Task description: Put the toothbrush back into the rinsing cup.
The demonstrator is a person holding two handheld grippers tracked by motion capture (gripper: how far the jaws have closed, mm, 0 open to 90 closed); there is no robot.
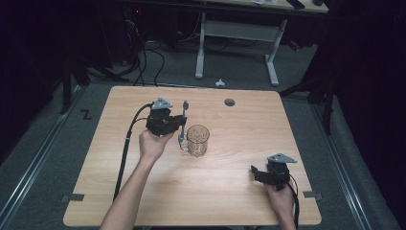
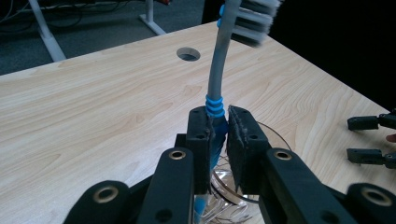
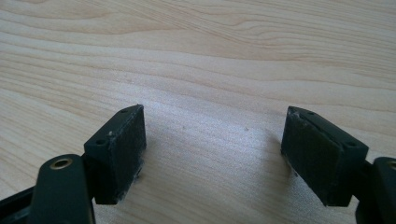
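Left claw (image 2: 218, 140) clamps the curved grey-and-blue toothbrush (image 2: 215, 79) upright, just over the ribbed glass mug (image 1: 197, 140), while the right claw (image 3: 212, 154) gapes above the woodgrain tabletop (image 1: 239, 191).

Nothing readable is showing up anywhere: no lettering, brand, number or label on the toothbrush (image 2: 215, 74), the glass mug (image 1: 197, 140) or the table (image 1: 143, 191). The one sign I'm catching is a black Z-shaped tape mark (image 1: 86, 114) lying on the floor (image 1: 38, 158) just off the table's far left corner.
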